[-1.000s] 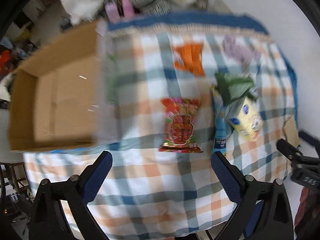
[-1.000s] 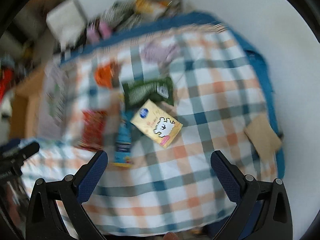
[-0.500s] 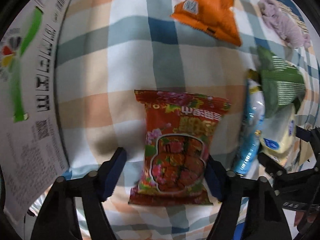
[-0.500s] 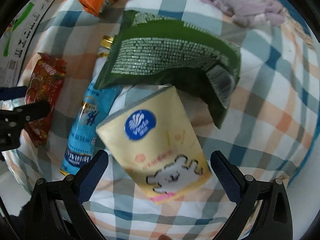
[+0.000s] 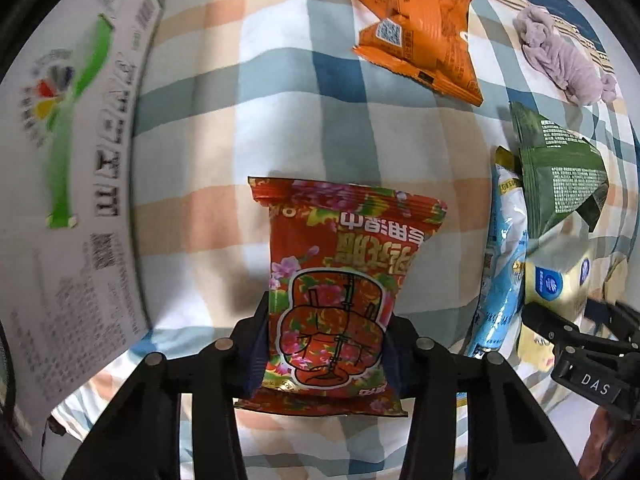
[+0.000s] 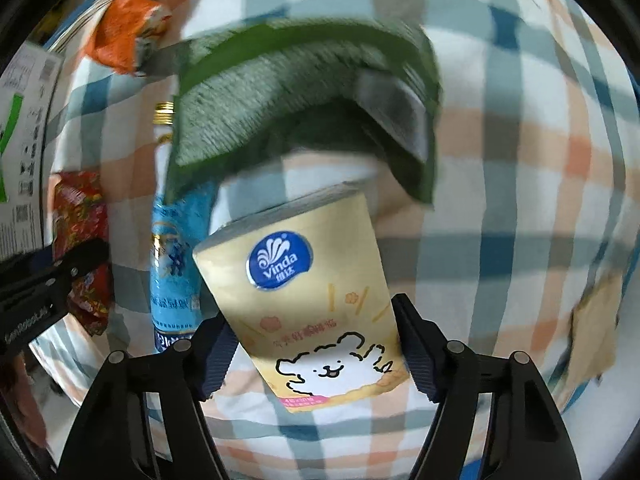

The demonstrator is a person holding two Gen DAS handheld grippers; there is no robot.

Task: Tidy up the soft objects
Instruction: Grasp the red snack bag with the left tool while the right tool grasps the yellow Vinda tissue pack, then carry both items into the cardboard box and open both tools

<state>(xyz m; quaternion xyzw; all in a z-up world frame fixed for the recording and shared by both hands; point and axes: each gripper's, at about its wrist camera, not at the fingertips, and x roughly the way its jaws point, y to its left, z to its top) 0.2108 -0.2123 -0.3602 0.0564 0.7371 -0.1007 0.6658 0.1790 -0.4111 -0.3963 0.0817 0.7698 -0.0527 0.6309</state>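
Observation:
My left gripper (image 5: 326, 344) is shut on the lower part of a red flowered snack bag (image 5: 340, 280) lying on the checked cloth (image 5: 248, 120). My right gripper (image 6: 312, 344) has closed on the near end of a yellow Vinda tissue pack (image 6: 304, 280). A green bag (image 6: 280, 92) lies just beyond the pack, a blue packet (image 6: 172, 264) to its left. The tissue pack (image 5: 556, 284) and right gripper also show at the right of the left wrist view.
An orange bag (image 5: 420, 36) and a crumpled lilac cloth (image 5: 560, 60) lie farther back. A printed cardboard box flap (image 5: 68, 184) stands at the left. A brown cardboard scrap (image 6: 592, 328) lies near the cloth's right edge.
Both grippers moved in lower and closer. The left jaws closed onto the red snack bag, and the right jaws narrowed onto the tissue pack.

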